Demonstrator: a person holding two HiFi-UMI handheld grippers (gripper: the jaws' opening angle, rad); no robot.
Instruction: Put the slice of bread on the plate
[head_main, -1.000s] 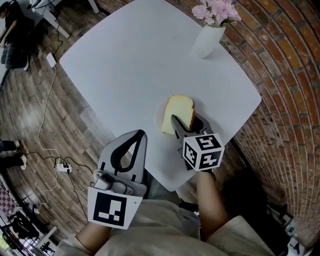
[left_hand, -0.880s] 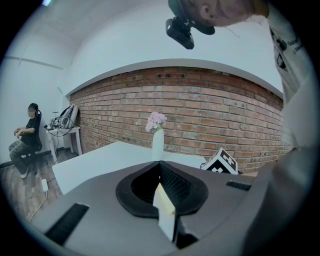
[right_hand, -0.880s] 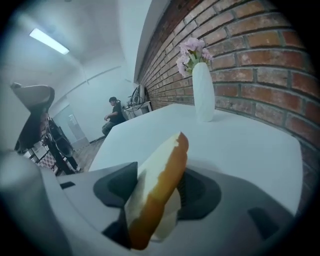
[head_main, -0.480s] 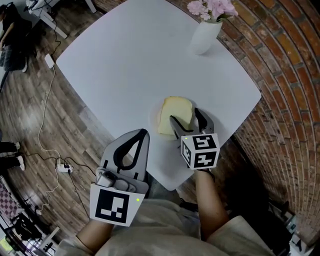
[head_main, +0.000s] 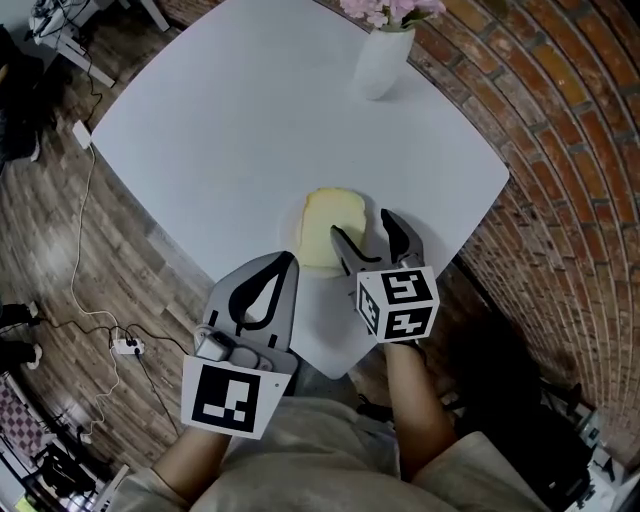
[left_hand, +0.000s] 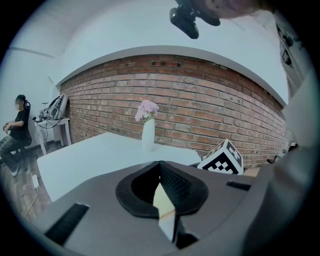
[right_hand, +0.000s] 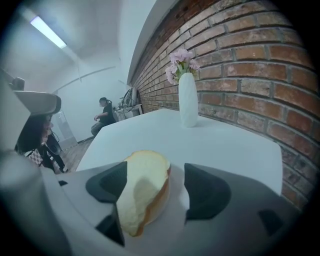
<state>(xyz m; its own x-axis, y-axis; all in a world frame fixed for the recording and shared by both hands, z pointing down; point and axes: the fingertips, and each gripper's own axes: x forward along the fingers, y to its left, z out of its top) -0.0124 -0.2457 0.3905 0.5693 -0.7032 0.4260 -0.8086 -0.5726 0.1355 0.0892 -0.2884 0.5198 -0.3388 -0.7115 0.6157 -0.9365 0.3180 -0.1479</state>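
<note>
A pale slice of bread (head_main: 328, 228) with a brown crust lies flat on a white plate (head_main: 297, 232) near the front edge of the white table (head_main: 250, 130). My right gripper (head_main: 362, 224) stands open just behind the slice and to its right, and its pads do not press on it. In the right gripper view the bread (right_hand: 145, 192) rests between the spread jaws of the right gripper (right_hand: 155, 167), close to the left one. My left gripper (head_main: 288, 258) hangs shut and empty at the table's front edge, left of the plate. Its tips (left_hand: 160, 164) meet.
A white vase of pink flowers (head_main: 383, 60) stands at the table's far corner, by the brick wall (head_main: 560, 150). The vase (left_hand: 148, 136) also shows in the left gripper view. Cables (head_main: 100, 300) lie on the wooden floor at left. A person (right_hand: 104, 116) sits far off.
The right gripper's jaws opened and let go of the bread, which went from tilted in the grip to lying flat on the plate. The right gripper drew back slightly.
</note>
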